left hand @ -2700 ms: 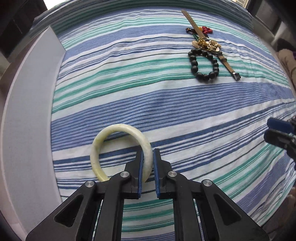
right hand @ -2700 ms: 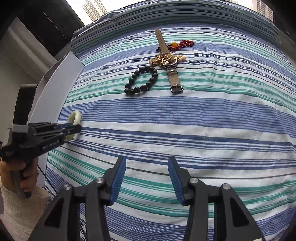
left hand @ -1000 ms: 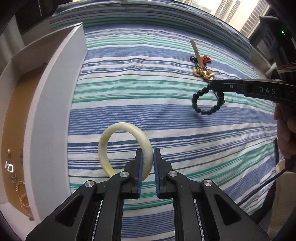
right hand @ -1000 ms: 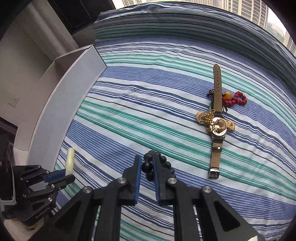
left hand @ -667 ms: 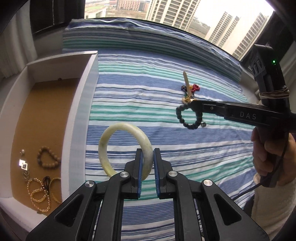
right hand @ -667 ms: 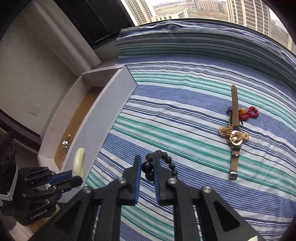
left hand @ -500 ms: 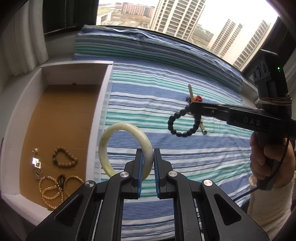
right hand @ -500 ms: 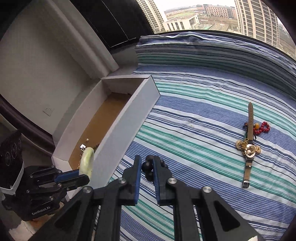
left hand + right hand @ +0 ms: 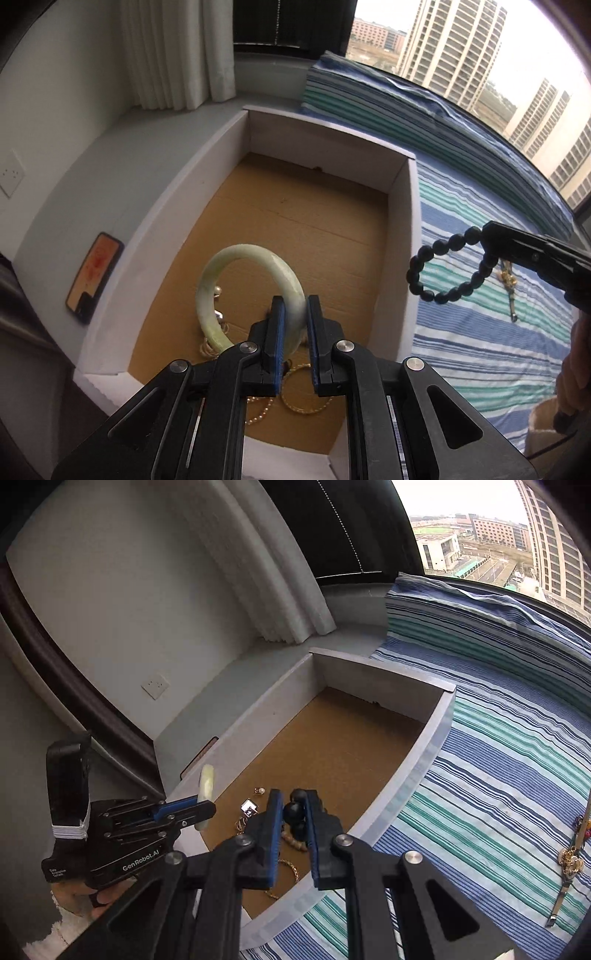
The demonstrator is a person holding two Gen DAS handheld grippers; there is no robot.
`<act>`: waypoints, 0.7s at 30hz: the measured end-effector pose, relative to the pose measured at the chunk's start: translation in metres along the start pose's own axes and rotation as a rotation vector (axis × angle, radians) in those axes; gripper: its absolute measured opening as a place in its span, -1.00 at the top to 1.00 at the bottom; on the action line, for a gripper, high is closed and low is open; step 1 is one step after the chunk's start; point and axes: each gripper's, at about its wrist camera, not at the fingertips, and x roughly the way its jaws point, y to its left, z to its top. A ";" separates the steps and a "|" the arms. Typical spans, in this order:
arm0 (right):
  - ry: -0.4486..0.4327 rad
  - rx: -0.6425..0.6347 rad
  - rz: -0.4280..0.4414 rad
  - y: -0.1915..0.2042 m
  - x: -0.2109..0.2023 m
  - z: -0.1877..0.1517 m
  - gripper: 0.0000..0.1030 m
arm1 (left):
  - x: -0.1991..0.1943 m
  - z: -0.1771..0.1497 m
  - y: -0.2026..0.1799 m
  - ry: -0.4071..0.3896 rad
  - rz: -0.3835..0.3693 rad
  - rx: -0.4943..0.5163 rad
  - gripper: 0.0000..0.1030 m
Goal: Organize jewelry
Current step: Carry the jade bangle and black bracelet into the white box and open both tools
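Observation:
My left gripper [image 9: 294,310] is shut on a pale green jade bangle [image 9: 236,260] and holds it above the near end of a white box with a brown floor [image 9: 314,236]. The bangle shows edge-on in the right wrist view [image 9: 205,781]. My right gripper [image 9: 293,805] is shut on a black bead bracelet [image 9: 295,812], also over the near part of the box [image 9: 424,753]. In the left wrist view the bracelet [image 9: 443,269] hangs from the right gripper near the box's right wall.
Gold chains [image 9: 303,400], pearls and a bead bracelet [image 9: 291,840] lie in the near end of the box. A watch with gold and red jewelry [image 9: 570,864] lies on the striped cloth [image 9: 498,775] at right. A phone [image 9: 94,277] lies left of the box.
Both grippers lifted off the striped cloth and swung left, carrying the bangle and the black bracelet over the box. Both stayed shut on their pieces.

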 end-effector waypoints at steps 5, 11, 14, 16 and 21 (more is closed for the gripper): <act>0.037 -0.044 -0.095 0.013 0.059 0.005 0.76 | 0.059 0.014 0.012 0.068 0.038 -0.023 0.82; 0.106 -0.089 -0.186 0.018 0.120 0.001 0.76 | 0.112 0.025 0.017 0.126 0.058 -0.026 0.82; 0.131 -0.107 -0.199 0.019 0.140 -0.002 0.72 | 0.127 0.025 0.017 0.142 0.080 -0.018 0.79; 0.139 -0.095 -0.181 0.018 0.148 -0.004 0.69 | 0.130 0.025 0.021 0.140 0.101 -0.017 0.68; 0.070 -0.044 -0.129 0.012 0.122 -0.004 0.30 | 0.109 0.031 0.030 0.062 0.151 -0.023 -0.05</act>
